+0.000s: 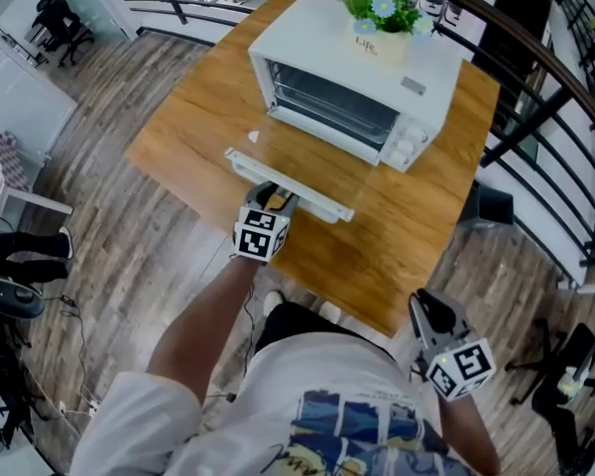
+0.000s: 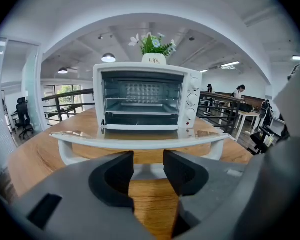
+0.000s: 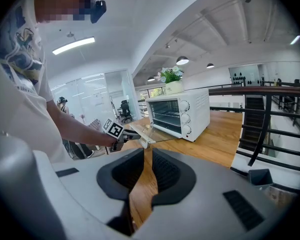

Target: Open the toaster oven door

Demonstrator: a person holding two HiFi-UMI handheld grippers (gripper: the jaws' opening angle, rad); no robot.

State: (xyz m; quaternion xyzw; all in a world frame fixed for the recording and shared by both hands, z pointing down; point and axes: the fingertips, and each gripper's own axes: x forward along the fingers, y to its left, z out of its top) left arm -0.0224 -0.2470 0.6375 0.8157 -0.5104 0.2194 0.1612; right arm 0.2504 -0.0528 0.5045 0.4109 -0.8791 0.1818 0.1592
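toaster oven [image 1: 352, 77]: white boxy metal, 12 o'clock on wood-grain table [image 1: 198, 137] | door [image 1: 305, 162]: clear glass, folded flat toward 7 o'clock, white bar handle [image 1: 290, 188] | left gripper [image 1: 276, 204]: just at handle's 7 o'clock, grey jaws moderately apart, nothing between | right gripper [image 1: 431, 313]: 5 o'clock, off the table, ribbed jaws nearly together, empty
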